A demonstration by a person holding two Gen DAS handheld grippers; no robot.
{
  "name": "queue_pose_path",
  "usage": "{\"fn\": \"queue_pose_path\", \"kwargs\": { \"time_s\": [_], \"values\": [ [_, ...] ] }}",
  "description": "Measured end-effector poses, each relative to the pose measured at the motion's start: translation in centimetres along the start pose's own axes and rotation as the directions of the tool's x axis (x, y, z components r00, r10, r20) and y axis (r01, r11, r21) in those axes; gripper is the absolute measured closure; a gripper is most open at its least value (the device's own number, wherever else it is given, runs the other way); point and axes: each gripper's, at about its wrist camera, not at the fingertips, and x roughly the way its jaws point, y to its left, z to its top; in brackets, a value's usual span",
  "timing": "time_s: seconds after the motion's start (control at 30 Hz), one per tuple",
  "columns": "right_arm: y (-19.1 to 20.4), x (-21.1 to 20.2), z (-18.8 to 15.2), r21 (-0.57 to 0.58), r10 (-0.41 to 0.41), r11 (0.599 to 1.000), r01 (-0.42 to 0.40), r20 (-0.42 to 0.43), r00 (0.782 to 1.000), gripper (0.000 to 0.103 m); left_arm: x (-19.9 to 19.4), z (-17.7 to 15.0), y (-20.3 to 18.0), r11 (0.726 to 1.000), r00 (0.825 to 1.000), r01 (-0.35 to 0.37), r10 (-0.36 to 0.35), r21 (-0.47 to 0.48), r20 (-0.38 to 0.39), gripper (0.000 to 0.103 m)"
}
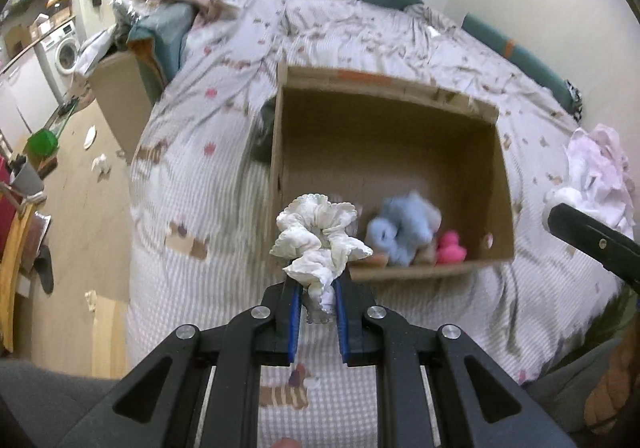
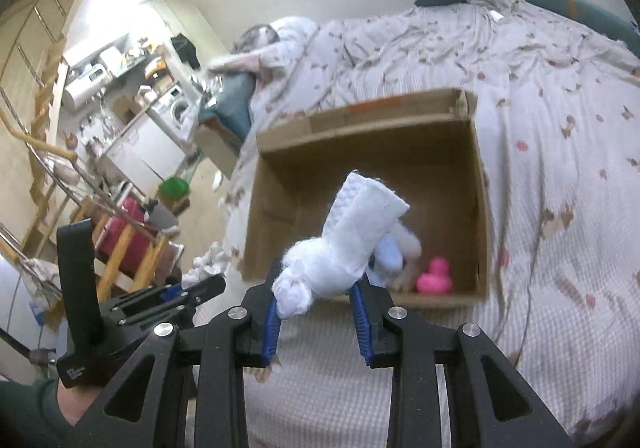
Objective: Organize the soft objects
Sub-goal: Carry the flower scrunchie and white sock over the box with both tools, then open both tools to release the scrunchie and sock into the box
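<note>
One open brown cardboard box (image 1: 384, 116) sat on the bed, and a second cardboard box (image 1: 120, 100) stood beside the bed at its left. Inside the first box lay one fluffy pale-blue plush toy (image 1: 404, 228) and one bright pink rubber duck (image 1: 451, 248), with perhaps one more brownish item beneath them, too blurred to count. Two grippers were in view, each holding a single soft item: one cream ruffled fabric scrunchie (image 1: 320, 240) and one white knitted sock (image 2: 348, 244). One heap of pale pink-and-white cloth (image 1: 596, 176) lay on the bedspread.
</note>
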Motion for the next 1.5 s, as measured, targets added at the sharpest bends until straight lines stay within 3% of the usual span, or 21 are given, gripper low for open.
{"fn": "queue_pose_path", "kwargs": {
  "time_s": [0.27, 0.47, 0.63, 0.93, 1.07, 1.2, 1.5],
  "values": [
    [-0.4, 1.6, 4.1, -0.02, 0.005, 1.0, -0.004, 0.051, 0.999, 0.07, 0.8, 5.3, -0.1, 1.0, 0.999, 0.004, -0.005, 0.028, 0.051, 0.09],
    [-2.6, 4.7, 4.2, 0.024, -0.003, 1.0, 0.002, 0.03, 1.0, 0.07, 3.5, 7.1, -0.8, 0.998, 0.998, 0.003, -0.007, 0.068, 0.064, 0.089],
    [-4.3, 7.8, 3.1, 0.087, -0.025, 0.996, 0.03, -0.052, 0.998, 0.07, 7.3, 6.3, -0.4, 0.999, 0.999, 0.034, -0.034, 0.036, -0.004, 0.089],
    [-5.7, 11.2, 2.0, 0.139, -0.049, 0.988, 0.071, -0.155, 0.987, 0.07, 9.9, 4.5, -1.7, 0.993, 0.997, 0.065, -0.061, 0.1, -0.046, 0.089],
    [-5.9, 13.1, 1.3, 0.112, -0.113, 0.983, 0.143, -0.234, 0.966, 0.07, 10.7, 4.0, -1.7, 0.994, 0.996, 0.058, -0.05, 0.097, -0.079, 0.089],
    [-5.9, 14.3, 0.7, 0.138, -0.077, 0.983, 0.118, -0.268, 0.96, 0.07, 10.8, 3.7, -1.8, 0.992, 0.991, 0.09, -0.08, 0.089, -0.109, 0.089],
    [-4.9, 14.9, 0.8, 0.139, -0.027, 0.988, 0.066, -0.263, 0.964, 0.07, 10.9, 3.3, -2.6, 0.99, 0.992, 0.079, -0.066, 0.118, -0.109, 0.087]
  ]
}}
